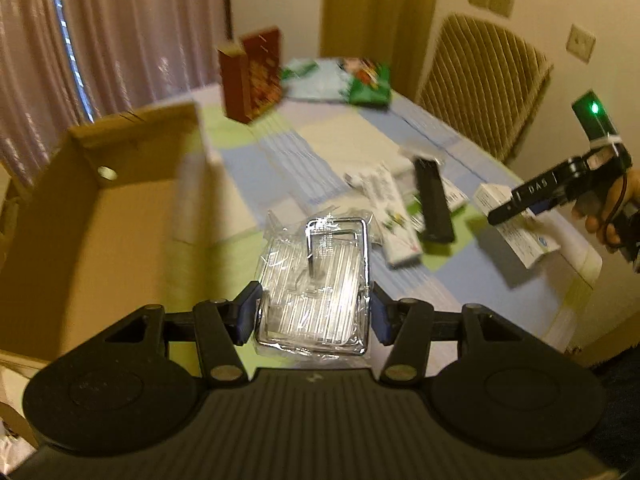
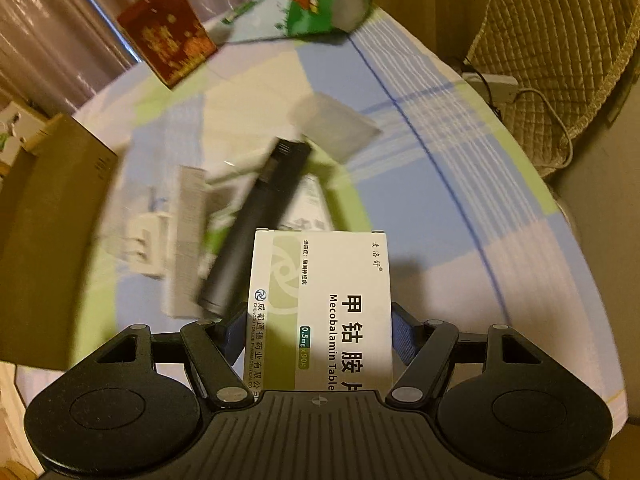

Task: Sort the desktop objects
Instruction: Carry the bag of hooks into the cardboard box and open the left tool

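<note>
Both hand-held grippers loaded above the bench

The left hand-held gripper clamps a plastic-wrapped metal clip; the cardboard box at the bench's left edge lies just to its left. The right hand-held gripper clamps a Mecobalamin tablet box.

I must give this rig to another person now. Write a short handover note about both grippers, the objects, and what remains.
Left gripper: shut on a clear plastic-wrapped packet with a metal frame, held beside the open brown cardboard box.
Right gripper: shut on a white medicine box with green logo, held above the table.
On the checked tablecloth: a black cylinder-shaped device, white packets under it, a dark red box and a green snack bag at the far end.
Done: the box interior in view holds nothing.
Left: place both held items, then sort the rest.
</note>
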Demonstrator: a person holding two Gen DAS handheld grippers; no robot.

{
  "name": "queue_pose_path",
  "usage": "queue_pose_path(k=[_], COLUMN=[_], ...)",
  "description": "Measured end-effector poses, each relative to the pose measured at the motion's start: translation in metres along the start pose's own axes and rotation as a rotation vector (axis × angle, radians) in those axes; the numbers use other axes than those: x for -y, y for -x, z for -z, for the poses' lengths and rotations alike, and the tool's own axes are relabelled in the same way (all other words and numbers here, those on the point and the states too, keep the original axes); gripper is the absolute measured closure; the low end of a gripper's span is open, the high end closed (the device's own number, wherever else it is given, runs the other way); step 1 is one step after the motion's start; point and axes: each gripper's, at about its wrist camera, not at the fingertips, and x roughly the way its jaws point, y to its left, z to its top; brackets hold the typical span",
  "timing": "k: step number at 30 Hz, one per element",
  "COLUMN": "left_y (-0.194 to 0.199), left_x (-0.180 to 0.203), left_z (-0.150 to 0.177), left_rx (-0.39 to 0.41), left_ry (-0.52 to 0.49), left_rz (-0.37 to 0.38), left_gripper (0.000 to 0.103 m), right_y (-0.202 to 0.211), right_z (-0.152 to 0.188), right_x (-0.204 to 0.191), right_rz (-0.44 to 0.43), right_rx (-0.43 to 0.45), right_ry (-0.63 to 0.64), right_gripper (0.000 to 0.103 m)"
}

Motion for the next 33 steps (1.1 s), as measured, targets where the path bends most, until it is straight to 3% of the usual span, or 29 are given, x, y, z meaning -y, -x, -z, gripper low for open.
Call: queue_pose_path(k=[8, 11, 16, 23, 33], left_y=[0.041, 0.032, -0.009, -0.054, -0.09], left_x=[-0.103, -0.133, -0.175, -0.199, -0.203], left_z=[-0.013, -0.02, -0.025, -0.023, -0.009], left_rx=[0.054, 0.032, -0.07, -0.216, -0.363], left_ry=[-0.071, -0.115, -0.101, -0.077, -0.07], left_rz=[-0.13, -0.17, -0.155, -0.124, -0.184], left_gripper=[0.052, 0.052, 0.052, 0.052, 0.051], right_y=[0.011, 0.015, 0.014, 0.011, 0.014], right_z=[-0.002, -0.003, -0.002, 0.0, -0.001], right_x=[-0.061, -0.078, -0.096, -0.099, -0.097], right_rz=[-0.034, -0.038, -0.035, -0.015, 0.005], right_rx=[0.027, 0.048, 0.06, 0.059, 0.068], right_ry=[0.015, 0.028, 0.02, -0.008, -0.03], right_gripper=[0.033, 0.033, 0.033, 0.033, 0.033])
